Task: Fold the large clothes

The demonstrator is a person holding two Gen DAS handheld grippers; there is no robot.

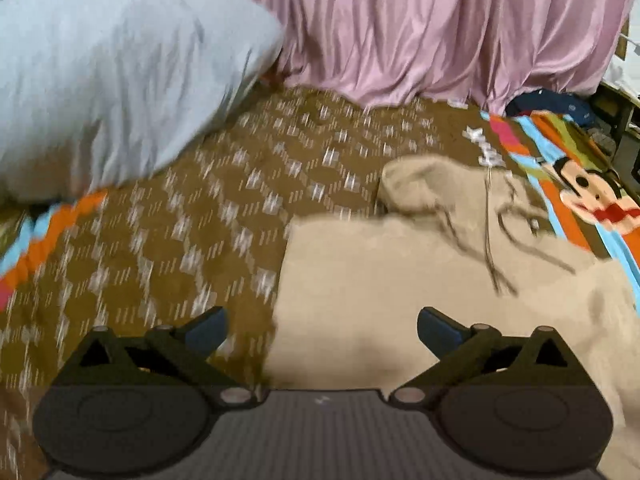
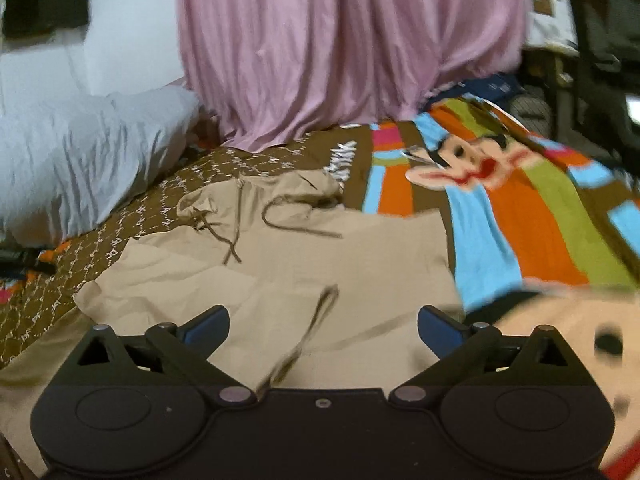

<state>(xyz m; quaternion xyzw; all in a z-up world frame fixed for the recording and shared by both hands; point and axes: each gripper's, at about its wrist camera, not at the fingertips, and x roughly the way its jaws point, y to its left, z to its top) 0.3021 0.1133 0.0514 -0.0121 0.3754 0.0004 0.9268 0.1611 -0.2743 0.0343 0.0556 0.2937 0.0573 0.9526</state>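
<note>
Left gripper (image 1: 322, 330): jaws spread wide, nothing between them.
Right gripper (image 2: 323, 330): jaws spread wide, empty.
Beige hoodie (image 2: 304, 256): lies flat on the bedspread (image 1: 192, 216), below and ahead of both grippers, dark drawstrings (image 2: 236, 240) trailing across it.
Pillow (image 1: 104, 80): ahead, to the left.
Pink curtain (image 2: 344, 48): hangs beyond the hoodie.

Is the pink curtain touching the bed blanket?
Touching. In the right wrist view, the pink curtain's bottom edge bunches directly on the brown patterned blanket.
</note>
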